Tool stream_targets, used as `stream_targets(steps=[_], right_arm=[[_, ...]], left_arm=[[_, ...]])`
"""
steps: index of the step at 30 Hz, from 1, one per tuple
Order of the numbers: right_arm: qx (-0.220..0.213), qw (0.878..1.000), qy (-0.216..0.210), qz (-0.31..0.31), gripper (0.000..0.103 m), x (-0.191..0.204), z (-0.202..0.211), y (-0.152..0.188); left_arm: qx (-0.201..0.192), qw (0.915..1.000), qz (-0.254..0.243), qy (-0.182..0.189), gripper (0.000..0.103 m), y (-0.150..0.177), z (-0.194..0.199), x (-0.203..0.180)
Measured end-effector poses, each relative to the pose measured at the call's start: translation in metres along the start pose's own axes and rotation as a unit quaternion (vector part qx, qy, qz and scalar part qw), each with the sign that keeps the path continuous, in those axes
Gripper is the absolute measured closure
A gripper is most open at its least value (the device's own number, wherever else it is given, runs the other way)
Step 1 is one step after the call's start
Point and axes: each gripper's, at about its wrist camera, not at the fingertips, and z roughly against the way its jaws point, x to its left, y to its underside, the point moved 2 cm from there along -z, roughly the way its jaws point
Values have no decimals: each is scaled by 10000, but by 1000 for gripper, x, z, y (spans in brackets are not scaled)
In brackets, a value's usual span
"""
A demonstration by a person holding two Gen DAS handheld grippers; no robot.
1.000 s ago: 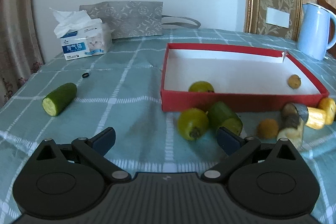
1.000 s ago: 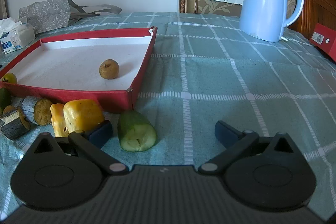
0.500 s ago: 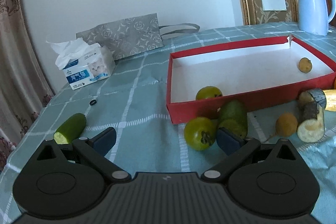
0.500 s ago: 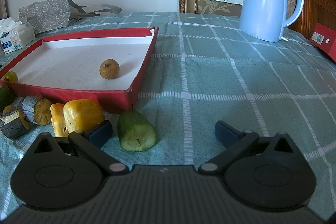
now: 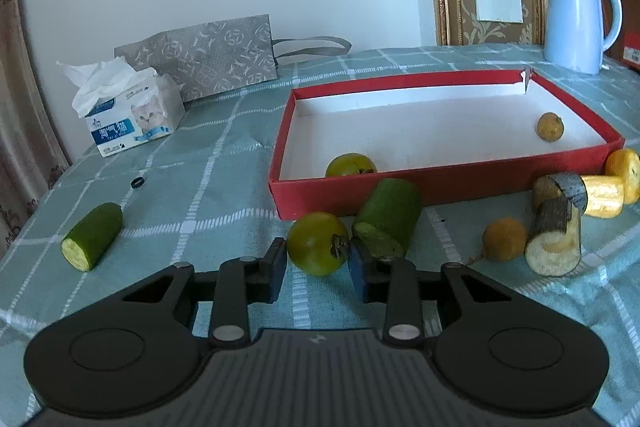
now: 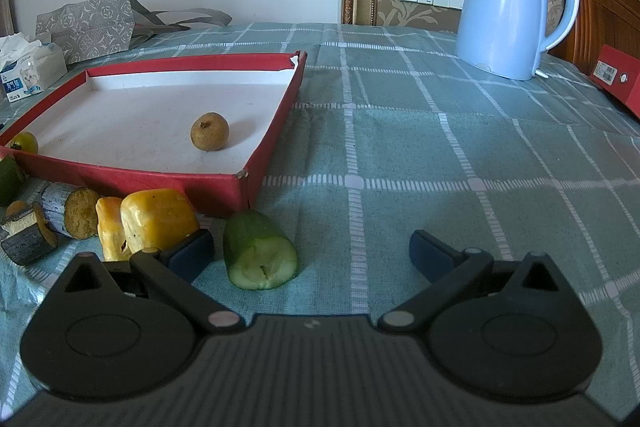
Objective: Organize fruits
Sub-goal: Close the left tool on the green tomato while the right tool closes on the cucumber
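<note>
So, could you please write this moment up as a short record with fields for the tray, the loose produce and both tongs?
tray: red cardboard tray with white floor, holding a green round fruit and a small brown round fruit
left tongs: closing, green round fruit with dried calyx between the pads on the checked teal tablecloth
right tongs: open, nothing between them
by right tongs: cut green cucumber piece, yellow chunk
far left: another cucumber piece
</note>
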Motion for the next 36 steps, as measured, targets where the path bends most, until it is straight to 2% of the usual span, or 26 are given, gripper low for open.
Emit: stream_targets(steps=[12,17,23,24,26,33,36], right_arm=[[3,10000,0,6,0,1,0,0],[1,10000,-15,15,0,-1,0,0],[-4,10000,-25,12,0,-1,0,0],[-23,10000,-49,7,2,-1,1,0],[-77,9999,-81,28,12,0,3,1],[-192,9996,-184,117,32,3,9,2],[-240,9990,-234,280,47,9,12,3]], left_arm=[[-13,10000,61,-1,70,-1,-1,0],[5,9992,393,5,71,-1,0,4],[21,9975,655,-248,71,-2,1,0],[20,9972,703,-272,71,-1,2,0],[34,9969,737,-268,71,-1,1,1],[47,9965,803,-236,71,-1,0,4],[48,9963,823,-221,71,0,0,4]])
